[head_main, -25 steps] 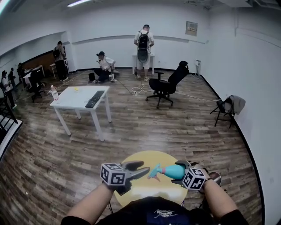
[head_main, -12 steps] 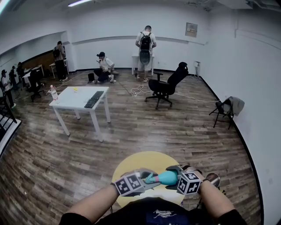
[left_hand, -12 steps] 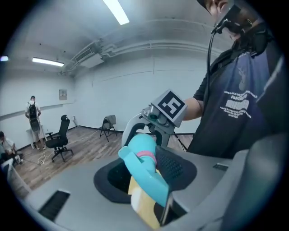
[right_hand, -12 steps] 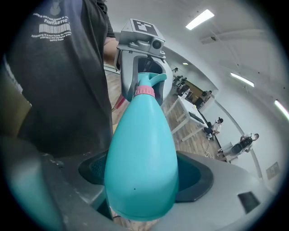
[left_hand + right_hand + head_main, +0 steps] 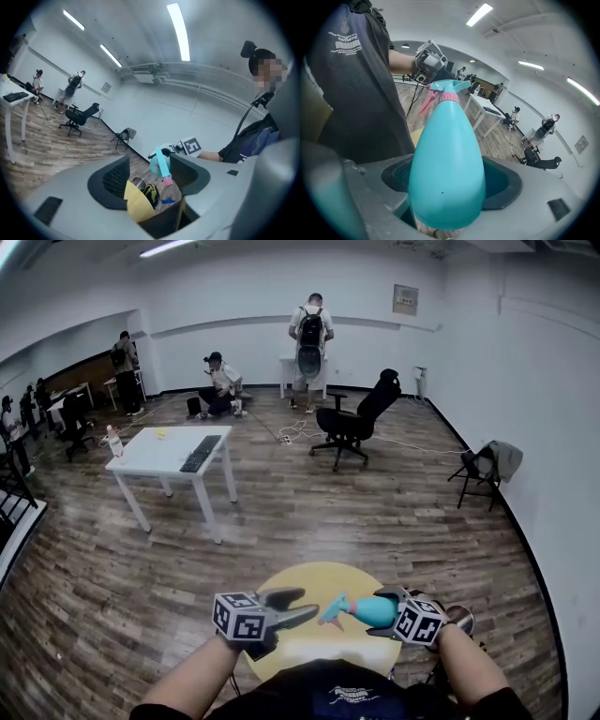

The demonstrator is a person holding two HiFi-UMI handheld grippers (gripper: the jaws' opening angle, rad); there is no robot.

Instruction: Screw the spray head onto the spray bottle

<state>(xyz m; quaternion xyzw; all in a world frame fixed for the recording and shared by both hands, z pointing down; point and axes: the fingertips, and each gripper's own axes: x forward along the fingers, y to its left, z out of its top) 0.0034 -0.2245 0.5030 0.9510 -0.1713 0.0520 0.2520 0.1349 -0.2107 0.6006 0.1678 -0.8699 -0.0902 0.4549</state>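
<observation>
A teal spray bottle (image 5: 373, 608) lies sideways in the air above the yellow round table (image 5: 300, 581). My right gripper (image 5: 381, 612) is shut on its body. The right gripper view has the bottle (image 5: 446, 164) filling the space between the jaws of the right gripper (image 5: 450, 183). The teal spray head (image 5: 446, 87), with pink collar and trigger, sits on its neck and points left at my left gripper (image 5: 429, 61). My left gripper (image 5: 305, 604) hangs just left of the spray head (image 5: 333, 607), apart from it. Its jaws are opening and hold nothing. Beyond the left gripper (image 5: 150, 171) is the spray head (image 5: 161, 164).
A white table (image 5: 159, 457) with a keyboard stands at the mid left. A black office chair (image 5: 356, 423) and a folding chair (image 5: 486, 467) stand further off. Several people are at the back wall. A metal stool (image 5: 458, 620) is beside my right arm.
Half a second ago my left gripper was at the spray head with its jaws narrower. It has since drawn back to the left and opened. The right gripper still holds the bottle.
</observation>
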